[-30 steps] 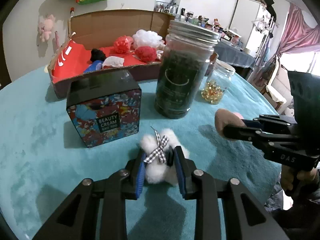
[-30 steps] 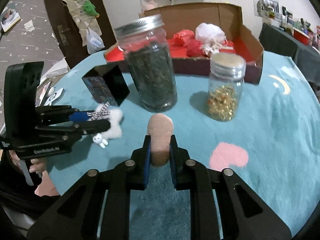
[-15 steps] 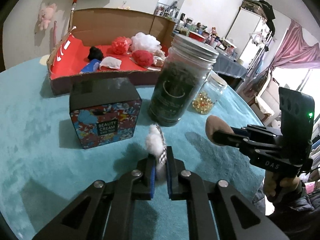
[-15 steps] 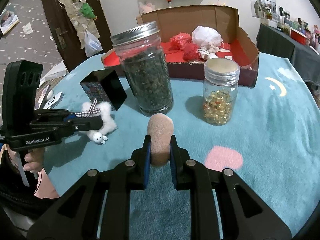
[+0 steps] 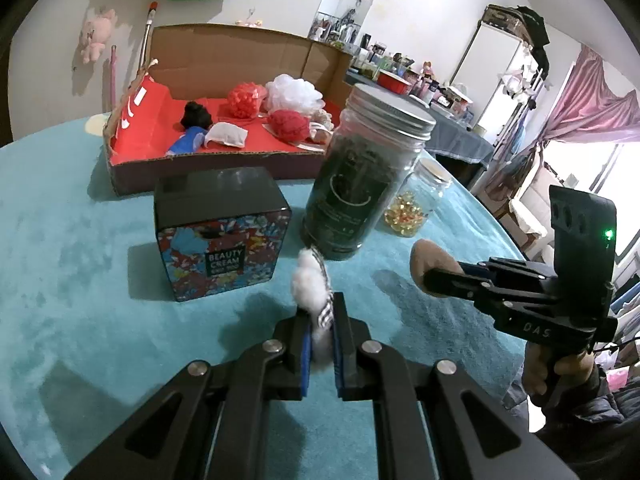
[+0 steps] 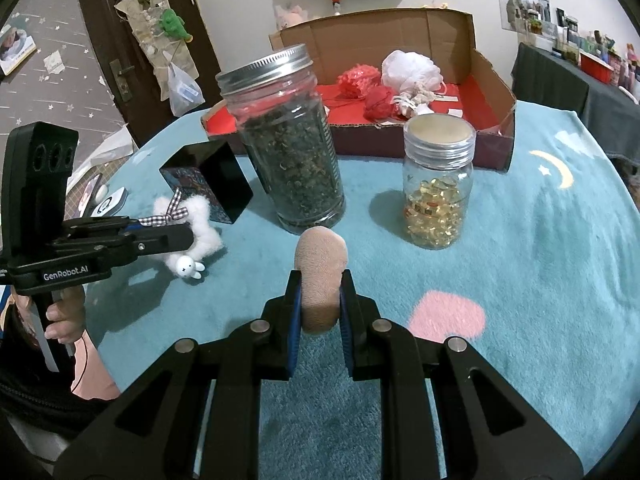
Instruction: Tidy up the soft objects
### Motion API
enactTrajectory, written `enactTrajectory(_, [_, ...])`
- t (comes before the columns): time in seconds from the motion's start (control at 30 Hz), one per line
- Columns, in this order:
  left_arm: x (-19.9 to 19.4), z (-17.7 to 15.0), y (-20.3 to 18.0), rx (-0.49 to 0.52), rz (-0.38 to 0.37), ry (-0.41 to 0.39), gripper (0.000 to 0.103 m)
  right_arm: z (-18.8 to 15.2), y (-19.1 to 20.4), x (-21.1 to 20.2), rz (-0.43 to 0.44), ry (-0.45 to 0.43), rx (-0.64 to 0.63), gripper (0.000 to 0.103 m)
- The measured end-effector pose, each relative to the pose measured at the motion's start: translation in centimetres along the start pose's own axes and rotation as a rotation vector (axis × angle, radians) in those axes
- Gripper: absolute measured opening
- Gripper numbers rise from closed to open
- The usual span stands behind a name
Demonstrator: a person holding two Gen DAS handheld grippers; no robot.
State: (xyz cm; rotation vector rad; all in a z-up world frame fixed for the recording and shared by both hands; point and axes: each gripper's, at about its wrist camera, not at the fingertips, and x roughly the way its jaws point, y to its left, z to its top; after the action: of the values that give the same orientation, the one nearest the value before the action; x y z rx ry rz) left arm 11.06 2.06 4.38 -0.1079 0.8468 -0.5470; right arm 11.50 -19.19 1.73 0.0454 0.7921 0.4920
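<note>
My left gripper [image 5: 320, 320] is shut on a white fluffy plush with a checked bow [image 5: 310, 286] and holds it above the teal table; the plush also shows in the right wrist view [image 6: 196, 224], with a small rabbit charm hanging below. My right gripper [image 6: 319, 296] is shut on a tan plush pad [image 6: 320, 264], which also shows in the left wrist view [image 5: 430, 260]. A red-lined cardboard box [image 5: 132, 172] at the back holds several soft things: red and white mesh puffs, a black ball, a white pouch.
A black BEAUTY CREAM tin [image 5: 220, 232], a tall jar of dark leaves [image 5: 360, 176] and a small jar of yellow capsules [image 6: 438, 188] stand between the grippers and the box. The teal cloth [image 6: 540, 260] covers the round table.
My left gripper has closed on the white plush and lifted it off the table. My right gripper still holds the tan pad and has risen slightly.
</note>
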Motion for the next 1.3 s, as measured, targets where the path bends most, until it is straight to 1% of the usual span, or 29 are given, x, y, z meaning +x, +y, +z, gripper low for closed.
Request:
enactTrajectory(0.2, [-0.2,0.1,0.0,0.003,-0.004,-0.005,0.009,-0.1,-0.2,0.1,0.001,0.007,0.004,0.016])
enactTrajectory(0.4, [-0.1,-0.1,0.6,-0.016,-0.005,-0.001,0.009,-0.1,-0.6,0.2,0.0,0.008,0.018,0.017])
enactTrajectory(0.5, [0.2,-0.4,0.9,-0.02,0.014,0.009,0.01,-0.2,-0.8,0.6,-0.005,0.023,0.025,0.018])
enactTrajectory(0.53, [0.3,-0.5,1.0,-0.016,0.034,0.013,0.011,-0.3,-0.9,0.8,-0.012,0.031,0.027,0.018])
enactTrajectory(0.6, [0.4,-1.0,1.2,0.003,0.097,0.01,0.017,-0.5,-0.8,1.3,-0.05,0.049,0.021,0.019])
enactTrajectory(0.63, [0.4,-1.1,1.2,0.013,0.119,0.007,0.023,-0.6,-0.6,1.5,-0.087,0.054,0.006,0.02])
enactTrajectory(0.7, [0.3,-1.6,1.1,0.044,0.177,-0.007,0.034,-0.8,-0.2,1.4,-0.121,0.041,-0.021,0.024])
enactTrajectory(0.73, [0.2,-1.7,1.2,0.055,0.201,-0.015,0.044,-0.8,0.0,1.4,-0.144,0.038,-0.036,0.029])
enactTrajectory(0.77, [0.1,-1.8,1.1,0.067,0.231,-0.027,0.054,-0.9,0.4,1.5,-0.187,0.036,-0.058,0.033])
enactTrajectory(0.83, [-0.1,-1.9,1.2,0.086,0.253,-0.038,0.06,-1.1,0.9,1.5,-0.234,0.031,-0.095,0.075])
enactTrajectory(0.87, [-0.1,-1.9,1.2,0.094,0.256,-0.039,0.065,-1.2,1.3,1.3,-0.228,0.017,-0.112,0.078])
enactTrajectory(0.9, [-0.1,-2.0,1.2,0.104,0.262,-0.042,0.068,-1.3,1.4,1.2,-0.227,0.007,-0.12,0.078])
enactTrajectory(0.97, [-0.3,-2.0,0.9,0.124,0.27,-0.051,0.08,-1.3,1.7,1.1,-0.251,0.004,-0.138,0.078])
enactTrajectory(1.0, [-0.3,-2.0,0.8,0.137,0.271,-0.053,0.082,-1.3,1.7,1.2,-0.26,0.006,-0.14,0.078])
enactTrajectory(1.1, [-0.6,-2.0,0.4,0.178,0.288,-0.057,0.083,-1.4,1.5,1.3,-0.256,0.014,-0.128,0.078])
enactTrajectory(1.2, [-0.8,-1.9,0.6,0.178,0.303,-0.062,0.084,-1.3,1.1,1.4,-0.248,0.022,-0.111,0.078])
enactTrajectory(1.3, [-0.8,-1.7,0.8,0.163,0.298,-0.061,0.085,-1.2,0.8,1.5,-0.235,0.028,-0.097,0.078])
